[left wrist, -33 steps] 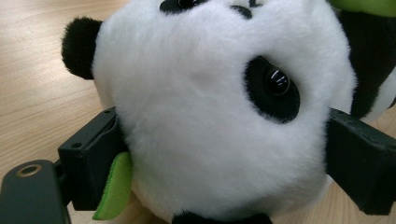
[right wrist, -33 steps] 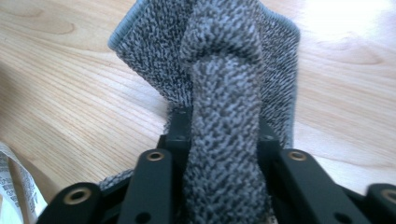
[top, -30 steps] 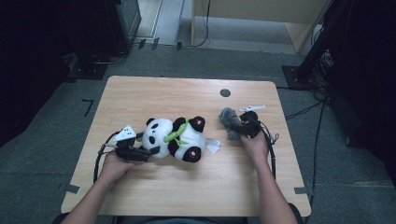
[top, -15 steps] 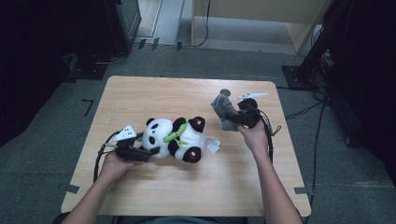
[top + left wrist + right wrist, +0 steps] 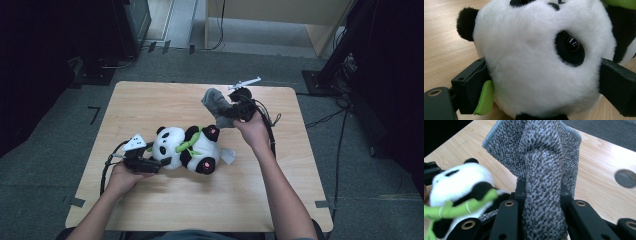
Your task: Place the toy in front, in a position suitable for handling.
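A person is working at a light wooden table [image 5: 150, 100] with a two-jaw gripper in each hand. The left gripper [image 5: 159, 162] is clamping the round head of a black-and-white plush panda toy [image 5: 187, 149], which is lying on its side near the table's middle with a green plush bamboo stalk [image 5: 192, 142] across its chest. Its jaws are sitting wide apart, one on each side of the head [image 5: 541, 57]. The right gripper [image 5: 226, 111] is pinching a folded grey knitted cloth [image 5: 216, 101] above the table, jaws nearly closed on the fold [image 5: 544, 195]. The cloth is hanging just beyond the panda's feet, toward the far right. The panda's long axis is running left to right, so the cloth-holding right hand is the nearer one to its body.
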`<state>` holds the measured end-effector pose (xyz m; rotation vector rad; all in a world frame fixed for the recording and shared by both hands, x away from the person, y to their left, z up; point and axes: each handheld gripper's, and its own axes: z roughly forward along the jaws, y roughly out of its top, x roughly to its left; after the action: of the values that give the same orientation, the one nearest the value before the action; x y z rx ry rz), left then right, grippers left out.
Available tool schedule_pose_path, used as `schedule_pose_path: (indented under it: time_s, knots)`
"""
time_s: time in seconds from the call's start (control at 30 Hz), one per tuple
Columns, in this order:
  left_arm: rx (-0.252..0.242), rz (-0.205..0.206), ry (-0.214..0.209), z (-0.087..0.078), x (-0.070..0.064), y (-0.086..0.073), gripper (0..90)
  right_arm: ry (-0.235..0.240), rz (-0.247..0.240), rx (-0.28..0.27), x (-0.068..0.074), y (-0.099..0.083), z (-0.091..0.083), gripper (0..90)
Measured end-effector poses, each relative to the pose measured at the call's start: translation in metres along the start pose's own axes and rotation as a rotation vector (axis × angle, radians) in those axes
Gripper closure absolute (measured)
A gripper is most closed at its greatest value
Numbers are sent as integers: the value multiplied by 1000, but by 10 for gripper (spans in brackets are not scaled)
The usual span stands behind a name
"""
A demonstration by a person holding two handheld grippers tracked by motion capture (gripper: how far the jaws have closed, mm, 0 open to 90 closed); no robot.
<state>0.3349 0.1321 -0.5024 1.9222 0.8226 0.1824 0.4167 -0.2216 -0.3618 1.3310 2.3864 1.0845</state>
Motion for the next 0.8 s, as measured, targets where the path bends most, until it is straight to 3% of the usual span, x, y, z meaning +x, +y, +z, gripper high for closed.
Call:
schedule_pose_path:
  time_s: [0.27, 0.8]
  knots:
    - [0, 2, 1, 0, 0, 0, 60, 33, -44, 18, 28, 24, 18, 710]
    - [-1, -5, 2, 0, 0, 0, 59, 120, -136, 75, 87, 51, 65, 706]
